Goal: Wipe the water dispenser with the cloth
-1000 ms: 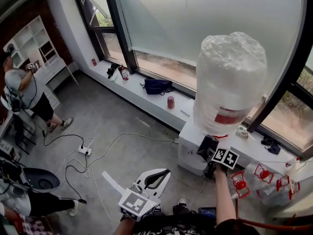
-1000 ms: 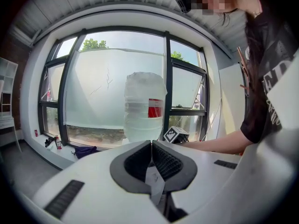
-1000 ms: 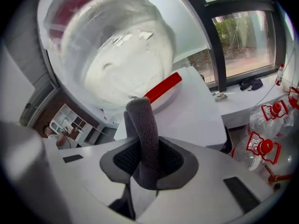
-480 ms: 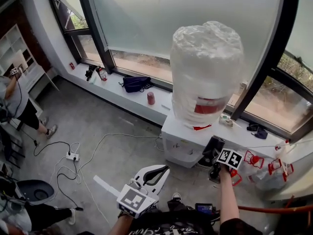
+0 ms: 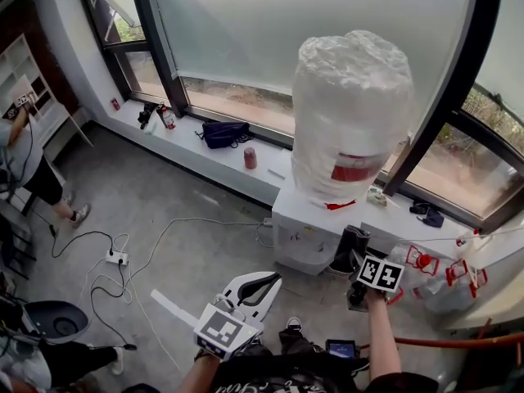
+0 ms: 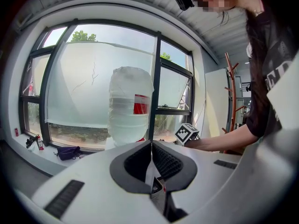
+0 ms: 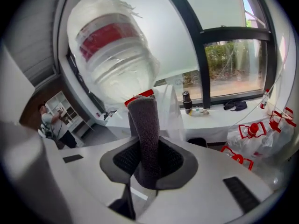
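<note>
R gripper (image 7: 148,160) clamps the cloth (image 7: 145,120), dispenser (image 5: 311,232) just ahead of its jaws (wiping prob. barely begun). L gripper (image 6: 151,155) jaws pressed together, empty.

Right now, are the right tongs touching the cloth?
Touching. The right gripper view shows the right tongs shut on the dark cloth, which sticks up between them.

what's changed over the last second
The right tongs, shut on the cloth, slid from the water dispenser top edge, just under the bottle, down along its right side. The left tongs stayed shut, empty and low; the bottle stayed put.
</note>
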The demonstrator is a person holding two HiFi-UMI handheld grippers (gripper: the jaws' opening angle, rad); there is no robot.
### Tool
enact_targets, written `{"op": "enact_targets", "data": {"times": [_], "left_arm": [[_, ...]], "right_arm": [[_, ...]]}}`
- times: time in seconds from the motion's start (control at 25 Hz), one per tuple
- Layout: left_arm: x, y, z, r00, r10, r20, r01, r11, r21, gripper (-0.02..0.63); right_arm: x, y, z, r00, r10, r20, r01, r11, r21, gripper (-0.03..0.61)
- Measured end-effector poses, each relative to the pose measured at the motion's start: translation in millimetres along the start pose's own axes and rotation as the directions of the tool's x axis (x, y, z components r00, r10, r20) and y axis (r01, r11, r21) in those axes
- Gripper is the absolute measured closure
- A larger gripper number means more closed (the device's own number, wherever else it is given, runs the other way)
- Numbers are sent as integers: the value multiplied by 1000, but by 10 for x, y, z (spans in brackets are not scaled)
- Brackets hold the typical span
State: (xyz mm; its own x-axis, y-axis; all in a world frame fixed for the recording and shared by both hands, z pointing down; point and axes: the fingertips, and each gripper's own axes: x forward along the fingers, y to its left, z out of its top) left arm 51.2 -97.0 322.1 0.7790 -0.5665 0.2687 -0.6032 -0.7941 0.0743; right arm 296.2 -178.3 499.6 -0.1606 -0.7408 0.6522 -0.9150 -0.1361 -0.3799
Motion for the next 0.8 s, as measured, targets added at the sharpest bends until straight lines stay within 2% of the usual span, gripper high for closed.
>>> {"op": "enact_targets", "data": {"times": [0.36, 0.6, 0.8], "left_arm": [[-449, 258, -287, 1000, 21, -12, -21, 1000, 11, 592], [-753, 442, -741, 998, 21, -60, -21, 1000, -10, 592], [-813, 580, -1055, 997, 6, -76, -6, 1000, -1, 592]], "right_arm": [[508, 1173, -386, 991, 121, -60, -129, 977, -169, 477], [931, 1664, -693, 989, 117, -89, -139, 941, -307, 477], [1295, 1856, -779, 995, 93, -34, -99, 922, -374, 477]]}}
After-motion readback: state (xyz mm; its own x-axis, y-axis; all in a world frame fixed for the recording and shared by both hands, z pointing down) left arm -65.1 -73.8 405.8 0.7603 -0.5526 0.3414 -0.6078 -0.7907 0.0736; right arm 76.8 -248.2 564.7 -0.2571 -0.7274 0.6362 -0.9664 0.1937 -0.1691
